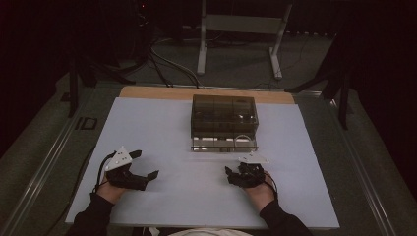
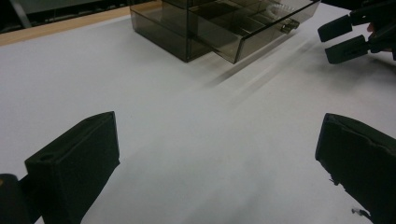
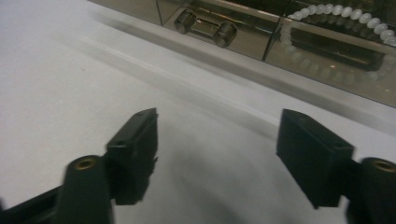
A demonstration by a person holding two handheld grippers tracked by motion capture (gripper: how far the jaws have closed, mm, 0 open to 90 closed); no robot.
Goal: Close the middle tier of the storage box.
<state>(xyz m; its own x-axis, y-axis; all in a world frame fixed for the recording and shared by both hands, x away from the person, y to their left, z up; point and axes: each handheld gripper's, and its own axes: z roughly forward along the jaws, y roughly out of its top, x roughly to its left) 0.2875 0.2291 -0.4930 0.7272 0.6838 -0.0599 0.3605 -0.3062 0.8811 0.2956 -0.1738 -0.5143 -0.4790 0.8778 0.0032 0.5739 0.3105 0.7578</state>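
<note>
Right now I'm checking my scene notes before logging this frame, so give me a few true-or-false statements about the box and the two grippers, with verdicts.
1. The smoky transparent box has its bottom drawer pulled out toward the person. True.
2. The left gripper is shut on the drawer handle. False: its jaws stand wide apart over bare white table surface, away from the box.
3. A string of pale beads lies in the open drawer. True.
4. The right gripper holds the beads. False: its jaws are open and empty, short of the drawer front.
5. The box sits at the table's near edge. False: it sits toward the far side.
</note>
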